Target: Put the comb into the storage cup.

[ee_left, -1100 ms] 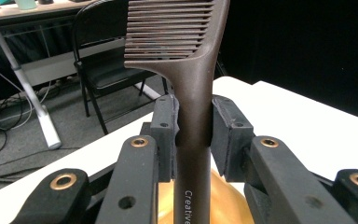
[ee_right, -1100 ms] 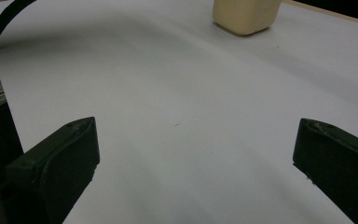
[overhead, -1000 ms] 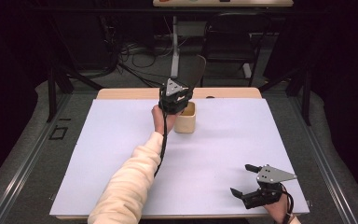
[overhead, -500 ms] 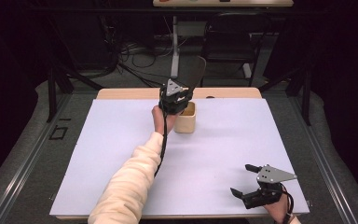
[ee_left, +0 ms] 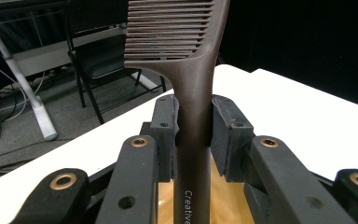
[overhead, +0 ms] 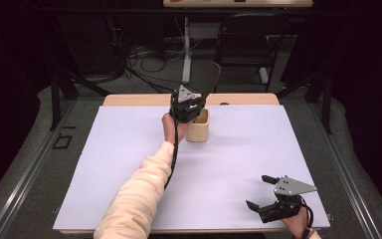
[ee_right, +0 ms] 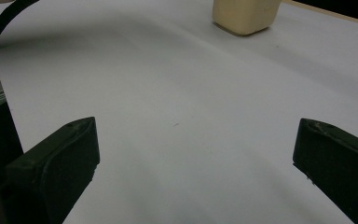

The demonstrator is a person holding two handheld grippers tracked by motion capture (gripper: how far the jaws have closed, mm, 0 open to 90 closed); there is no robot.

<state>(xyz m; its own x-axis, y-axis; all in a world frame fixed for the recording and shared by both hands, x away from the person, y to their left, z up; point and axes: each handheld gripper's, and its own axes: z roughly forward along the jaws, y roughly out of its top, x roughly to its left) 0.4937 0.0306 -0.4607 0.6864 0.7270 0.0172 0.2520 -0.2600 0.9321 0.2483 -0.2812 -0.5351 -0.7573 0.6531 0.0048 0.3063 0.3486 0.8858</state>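
High view: comb [overhead: 210, 79] against dark background

Beige cup [overhead: 198, 130] on white table [overhead: 129, 149]

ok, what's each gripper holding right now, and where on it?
Left gripper is shut on the brown comb, gripping its handle just below the teeth, above the beige cup. Right gripper is open and holds nothing.

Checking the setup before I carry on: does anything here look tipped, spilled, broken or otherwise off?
Nothing stands out. The left tongs hold a brown comb upright by its handle over the beige cup, which stands upright on the white table. The right tongs rest open near the front edge.
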